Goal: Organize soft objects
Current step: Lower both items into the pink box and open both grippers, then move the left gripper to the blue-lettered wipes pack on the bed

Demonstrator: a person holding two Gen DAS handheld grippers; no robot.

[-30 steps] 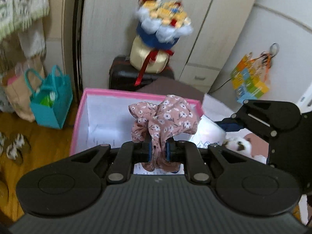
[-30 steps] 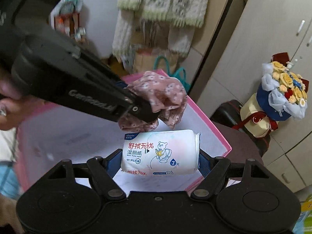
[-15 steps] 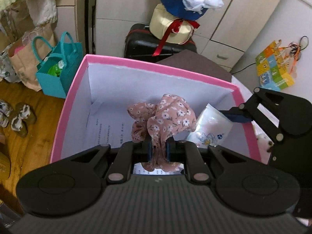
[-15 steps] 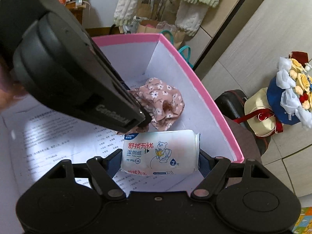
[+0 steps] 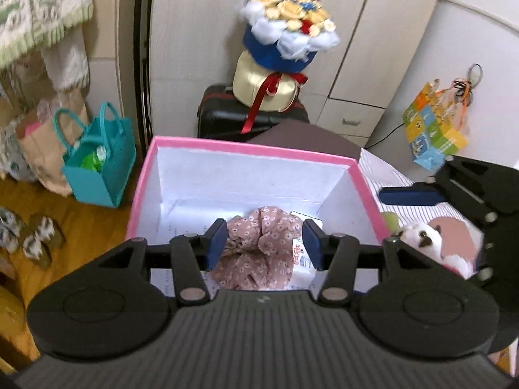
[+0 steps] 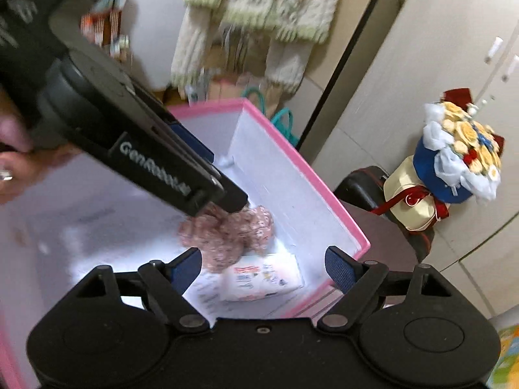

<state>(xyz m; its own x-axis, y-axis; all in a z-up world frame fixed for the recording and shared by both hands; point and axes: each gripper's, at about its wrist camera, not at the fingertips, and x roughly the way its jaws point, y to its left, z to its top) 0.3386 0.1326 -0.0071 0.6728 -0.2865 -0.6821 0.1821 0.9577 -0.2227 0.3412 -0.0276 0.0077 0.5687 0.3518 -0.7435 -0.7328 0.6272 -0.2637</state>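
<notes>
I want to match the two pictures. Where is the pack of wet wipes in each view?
Left wrist view: the pack of wet wipes peeks out right of the floral cloth, low centre.
Right wrist view: pack at lower centre, below the cloth.
Shared landmark: pink box.

The pink floral scrunchie (image 5: pixel 259 253) sits crumpled on the pink box (image 5: pixel 253 149) floor, below and between the left gripper (image 5: pixel 264 243) pads, touching neither. The wet-wipes pack (image 6: pixel 262 280) lies flat beside it, under the right gripper (image 6: pixel 264 274).

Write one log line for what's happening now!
left hand-held gripper: opening | right hand-held gripper: opening | floral cloth, wipes pack: lying in pink box
</notes>
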